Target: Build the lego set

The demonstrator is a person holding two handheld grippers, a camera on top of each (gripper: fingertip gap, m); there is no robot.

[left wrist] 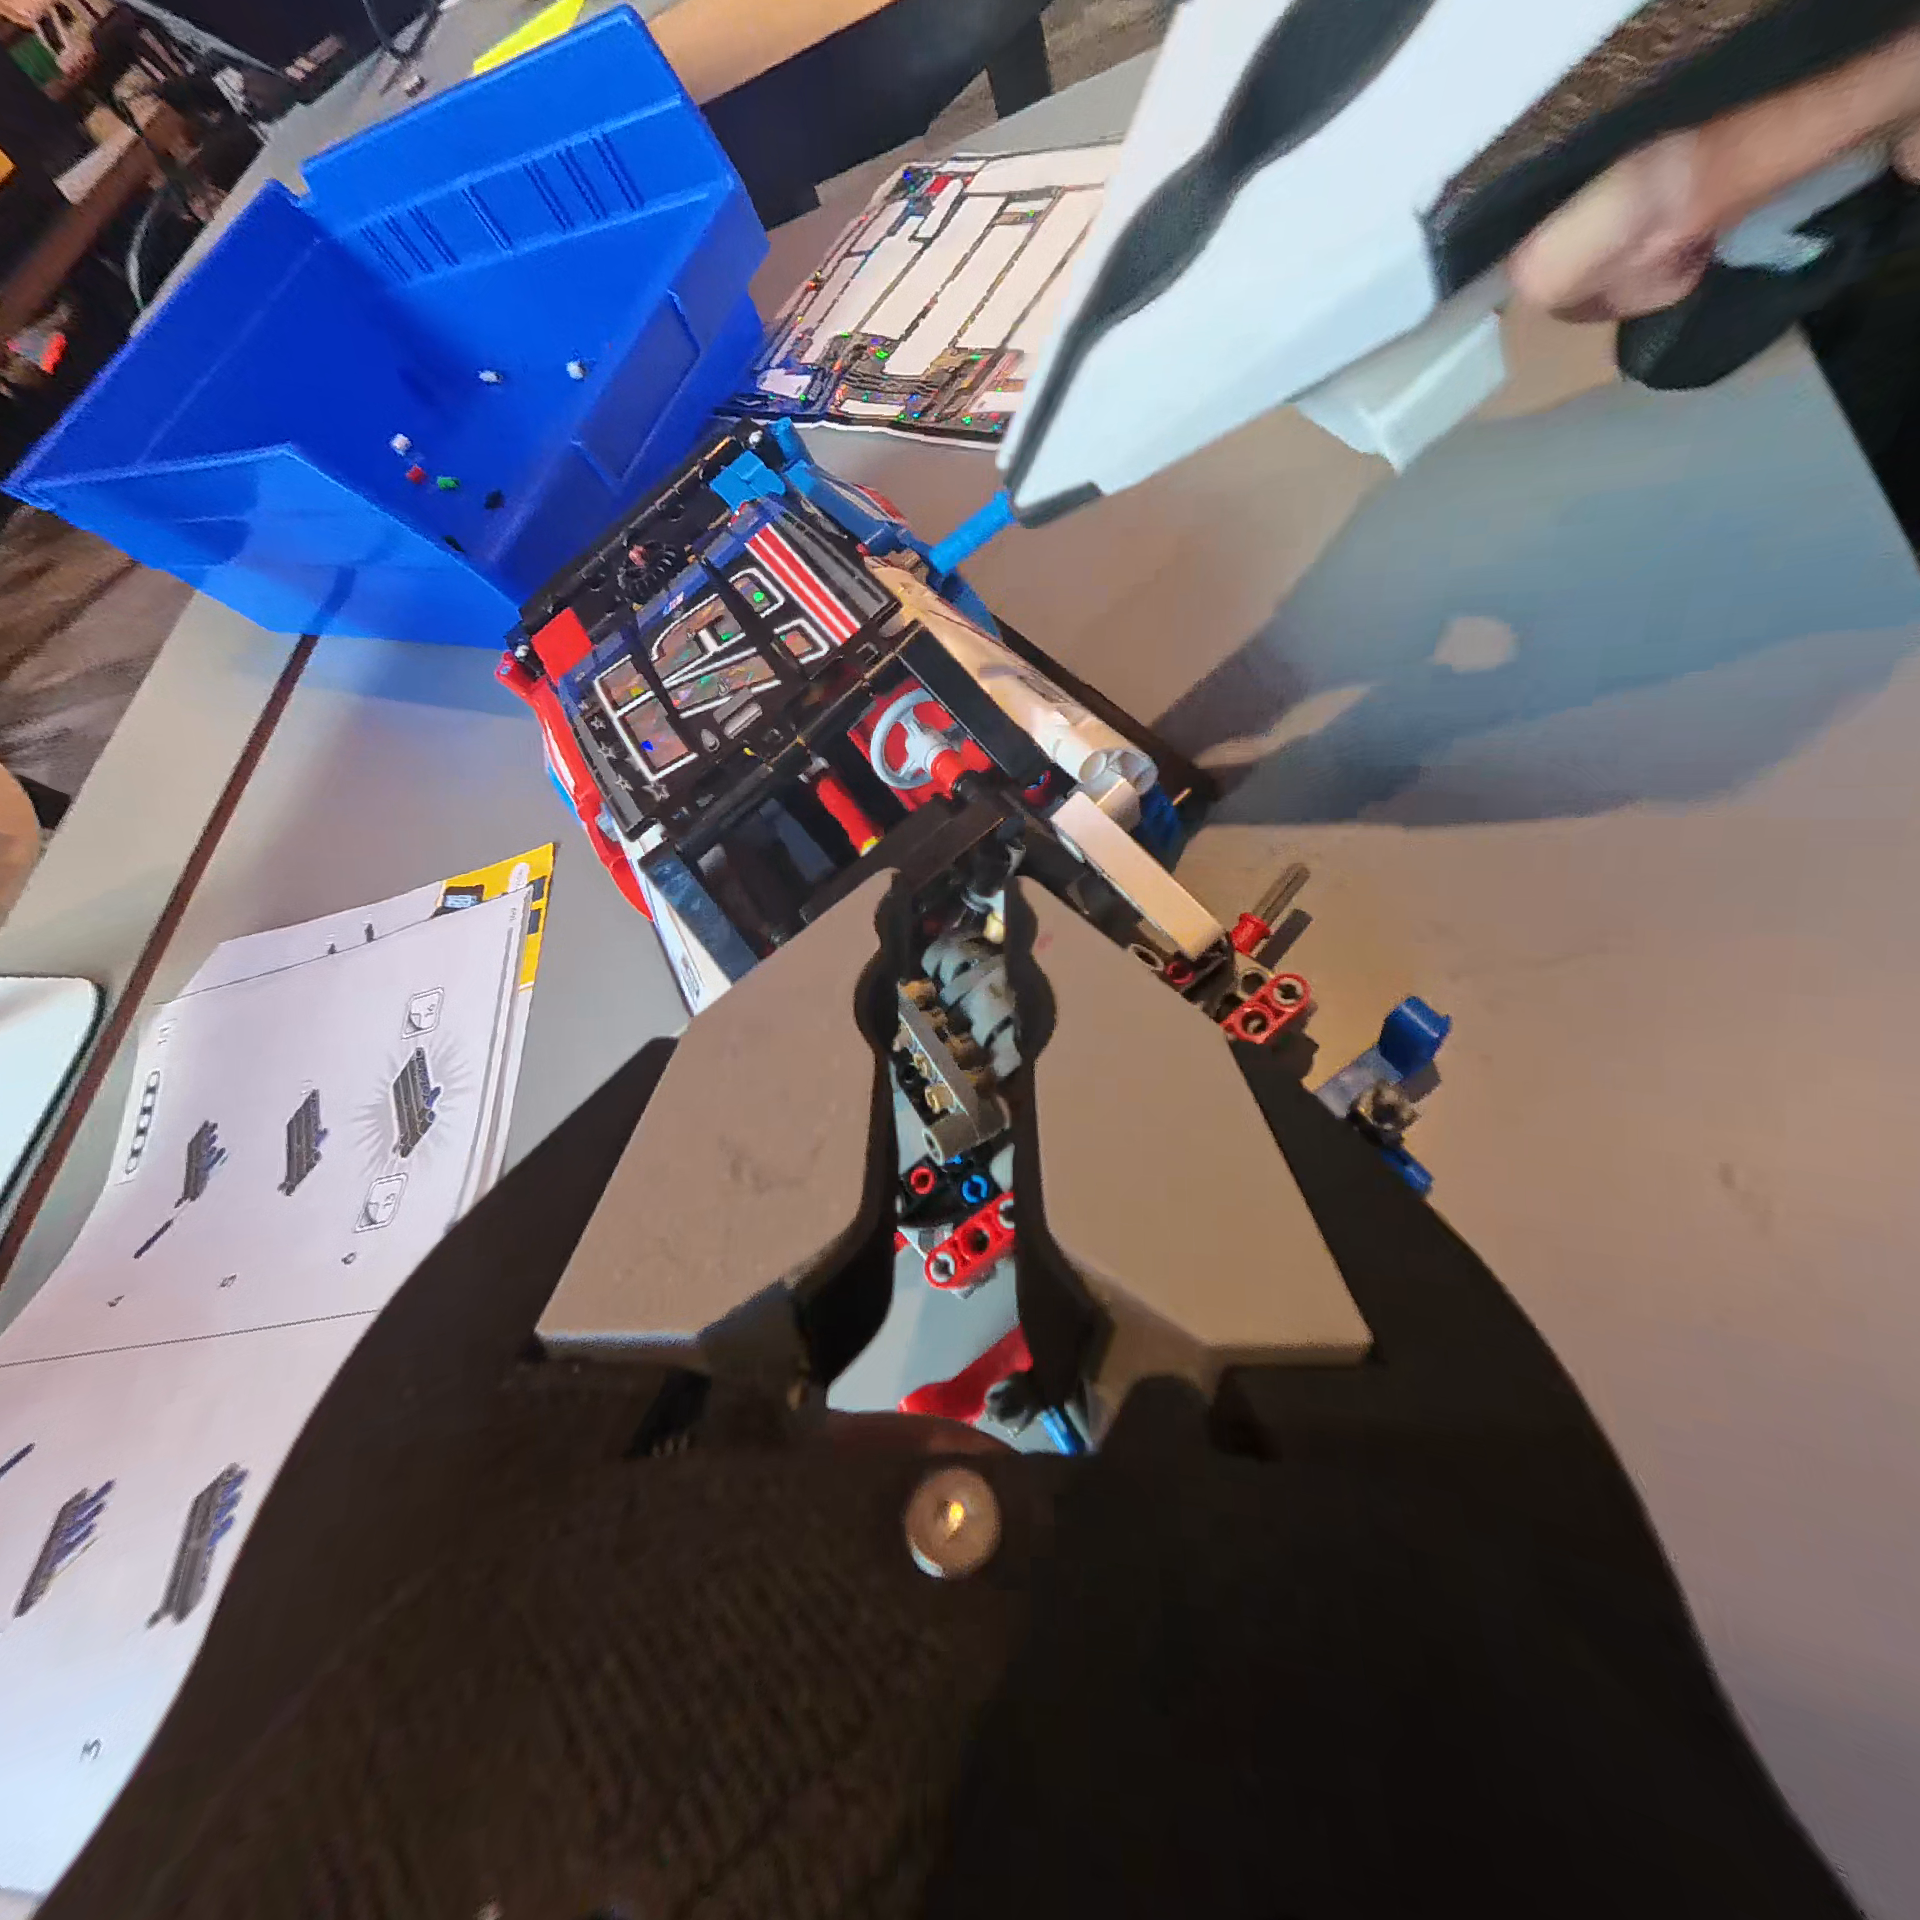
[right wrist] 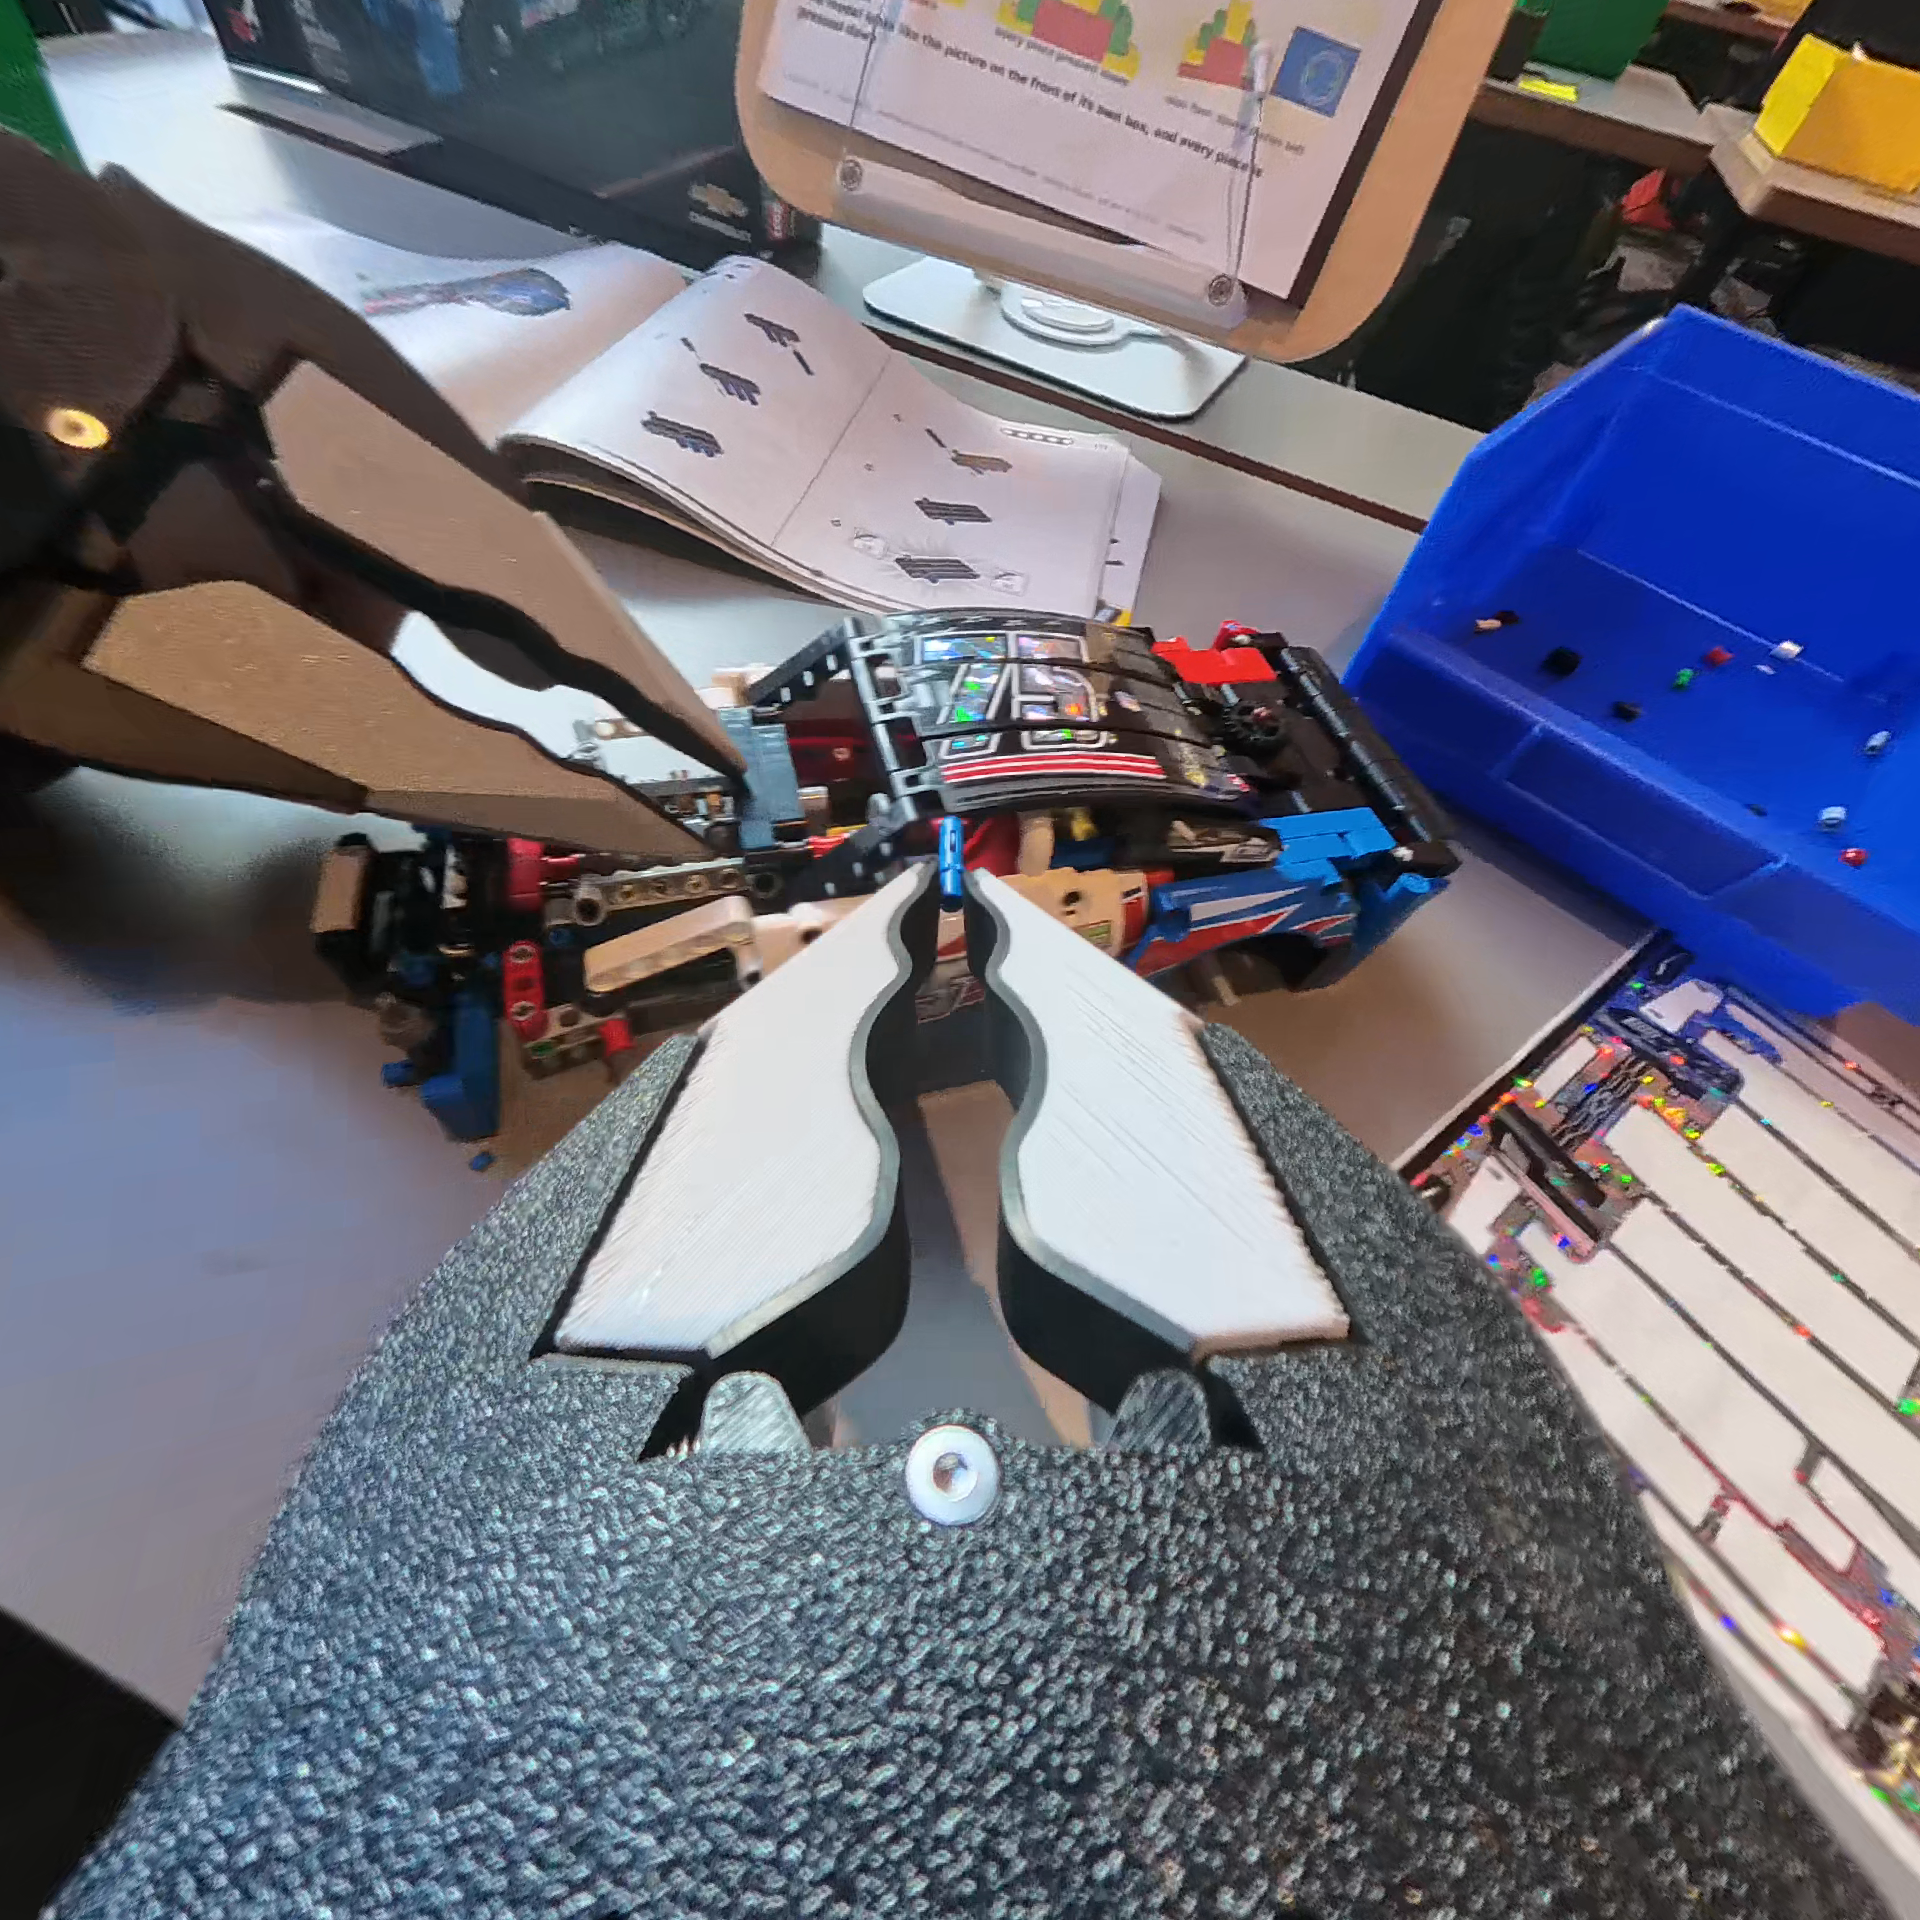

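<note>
The part-built lego car (left wrist: 727, 665), with a black stickered roof and red and blue body, lies on the grey table (left wrist: 1558, 1039). My left gripper (left wrist: 958, 883) has tan fingers and is shut on a black beam at the car's open chassis end. In the right wrist view the left gripper (right wrist: 732, 805) clamps the car (right wrist: 1039, 748) from the left. My right gripper (right wrist: 948, 883), with white fingers, is shut on a small blue pin (right wrist: 948, 854) held at the car's side just under the roof edge. The right gripper (left wrist: 1023, 499) and the pin (left wrist: 971, 537) also show in the left wrist view.
A blue parts bin (right wrist: 1662, 675) with a few small loose pieces stands behind the car. An open instruction booklet (right wrist: 831, 447) lies beside it. A sticker sheet (right wrist: 1662, 1299) lies on the right. A sign on a stand (right wrist: 1039, 156) is at the back. Loose blue and red parts (left wrist: 1392, 1081) lie near the chassis. Spacing between my two grippers at the tips: around 7 cm.
</note>
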